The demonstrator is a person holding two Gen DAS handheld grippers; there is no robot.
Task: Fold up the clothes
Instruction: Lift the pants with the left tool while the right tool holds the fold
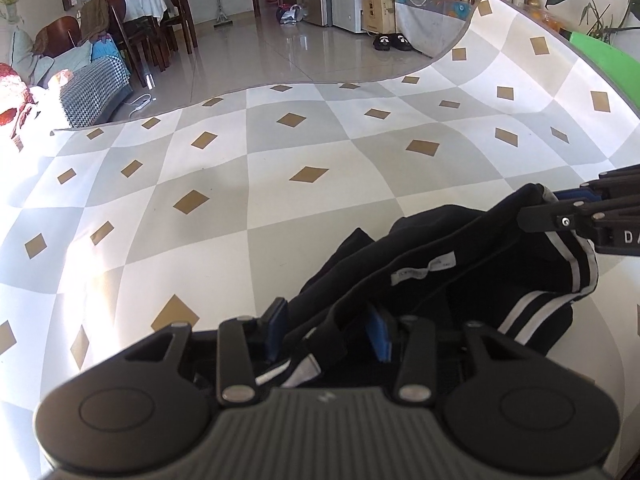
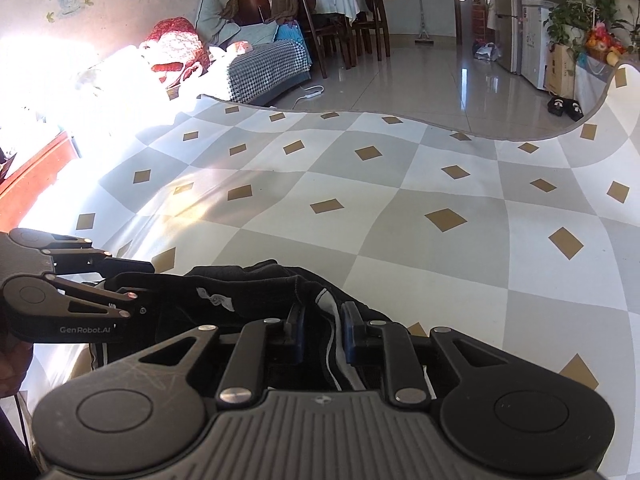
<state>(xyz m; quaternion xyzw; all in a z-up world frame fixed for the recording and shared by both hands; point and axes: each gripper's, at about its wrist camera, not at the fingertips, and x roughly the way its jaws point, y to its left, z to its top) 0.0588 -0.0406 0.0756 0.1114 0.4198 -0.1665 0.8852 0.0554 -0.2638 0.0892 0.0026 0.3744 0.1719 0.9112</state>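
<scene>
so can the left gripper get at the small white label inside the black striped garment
Probably not right now: the left gripper is shut on the black striped garment, though the white label lies exposed just ahead.

Garment (image 1: 452, 264) on mat (image 1: 224, 184), between claws

Black garment (image 1: 460, 276) with white side stripes; mat (image 1: 240, 184) checkered grey and white, tan diamonds; blue gripper pads (image 1: 380, 336).
</scene>
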